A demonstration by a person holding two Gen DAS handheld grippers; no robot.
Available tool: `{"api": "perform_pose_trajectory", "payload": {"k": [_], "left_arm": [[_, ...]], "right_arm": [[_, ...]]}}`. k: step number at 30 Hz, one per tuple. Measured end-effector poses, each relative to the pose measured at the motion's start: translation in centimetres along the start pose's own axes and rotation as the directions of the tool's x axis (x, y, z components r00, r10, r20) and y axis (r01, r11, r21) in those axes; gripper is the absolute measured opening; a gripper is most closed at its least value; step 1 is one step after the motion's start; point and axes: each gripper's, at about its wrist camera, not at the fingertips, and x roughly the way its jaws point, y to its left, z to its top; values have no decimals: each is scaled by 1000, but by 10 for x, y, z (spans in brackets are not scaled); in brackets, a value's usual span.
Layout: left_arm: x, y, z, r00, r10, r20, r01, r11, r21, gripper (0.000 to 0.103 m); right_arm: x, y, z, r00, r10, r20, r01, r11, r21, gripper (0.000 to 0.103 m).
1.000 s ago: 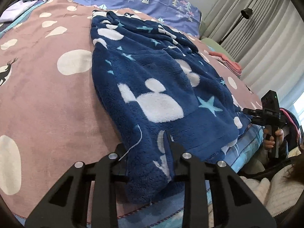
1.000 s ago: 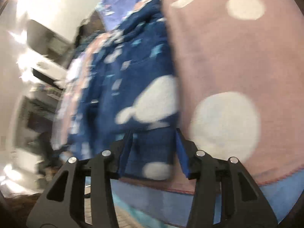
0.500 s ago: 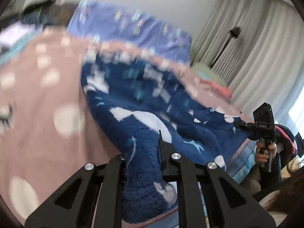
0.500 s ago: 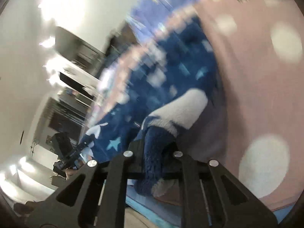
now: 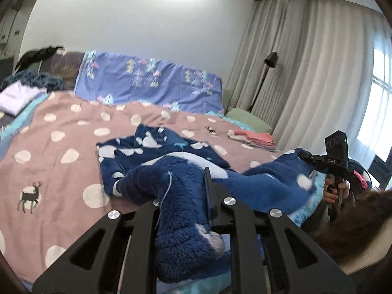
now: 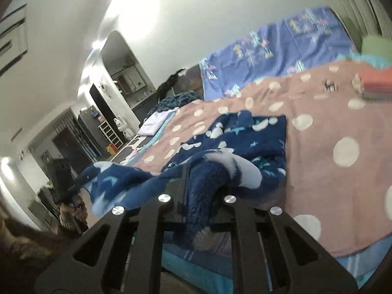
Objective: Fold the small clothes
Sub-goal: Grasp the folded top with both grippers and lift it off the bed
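Observation:
A dark blue fleece garment (image 5: 171, 152) (image 6: 245, 137) with white blobs and pale stars lies on the pink dotted bedspread (image 5: 61, 152) (image 6: 318, 127). Its near edge hangs lifted between my two grippers. My left gripper (image 5: 183, 188) holds one near corner, thick fleece bunched between its fingers; the jaws are easing open slightly while the pads still press on the cloth. My right gripper (image 6: 203, 186) is shut on the other near corner. In the left wrist view the right gripper (image 5: 306, 156) shows at the right, a hand (image 5: 333, 191) on its handle.
A folded pile of pink and red clothes (image 5: 252, 138) (image 6: 374, 78) sits at the bed's far right. A blue patterned pillow cover (image 5: 152, 83) lines the headboard. A lilac folded cloth (image 5: 17, 96) lies far left. A floor lamp (image 5: 269, 58) and curtains (image 5: 318, 73) stand beyond.
Both grippers shut on the garment's near corners and rose, lifting its near edge off the bedspread. The views have tilted up toward the wall and headboard.

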Motion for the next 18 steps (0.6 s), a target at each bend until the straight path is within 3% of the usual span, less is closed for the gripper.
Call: {"api": "perform_pose_trajectory", "payload": {"k": [8,15,18], "left_arm": [[92,52,35,992,92,-90,-95,995,-30,16],[163,97,88,986,144,-89,-148,988,-32,16],[205,126,85,964,232,-129,-236,972,-12,17]], "right_arm": [[100,-58,50,993,-115,-23,117,986,118,12],[165,-72,107,985,-174,15,172,983,66,12],[208,-95,114,977,-214,-26,215,975,55,12]]}}
